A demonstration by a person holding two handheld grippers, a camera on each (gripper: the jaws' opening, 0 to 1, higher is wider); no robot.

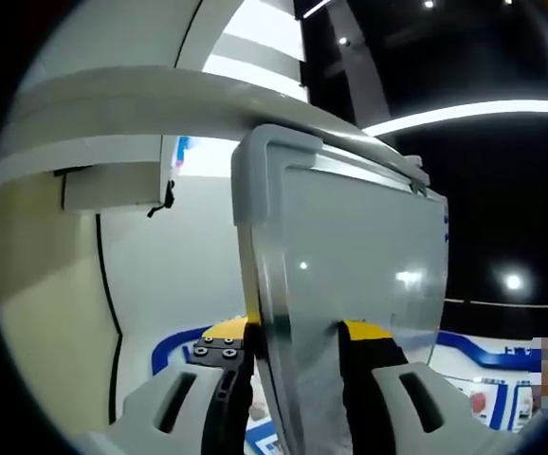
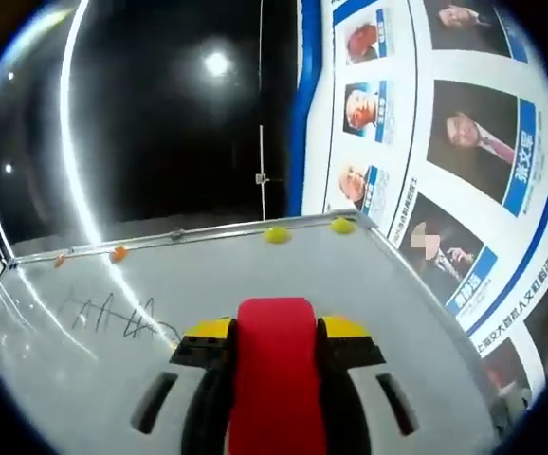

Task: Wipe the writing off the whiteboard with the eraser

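In the right gripper view, the right gripper (image 2: 276,365) is closing its two jaws on a red eraser (image 2: 276,374), which is standing between them and is reaching forward over the whiteboard (image 2: 255,284). The board surface is lying under and in front of the eraser, and a black scribble (image 2: 113,316) is sitting on it to the left of the gripper, apart from the eraser. Farther on, along the far frame of the board, two yellow magnets (image 2: 276,234) and two orange ones (image 2: 118,253) are resting near the edge. Beyond the board a wall with portrait posters (image 2: 445,142) is rising at the right, and a dark space with a ceiling lamp (image 2: 217,63) is showing behind. In the left gripper view, the left gripper (image 1: 298,379) is holding the edge of the whiteboard (image 1: 369,256) between its jaws, one jaw on each side of the panel, which is rising upright from them. Behind it a white curved wall (image 1: 160,275) with a black cable (image 1: 108,294) is standing.
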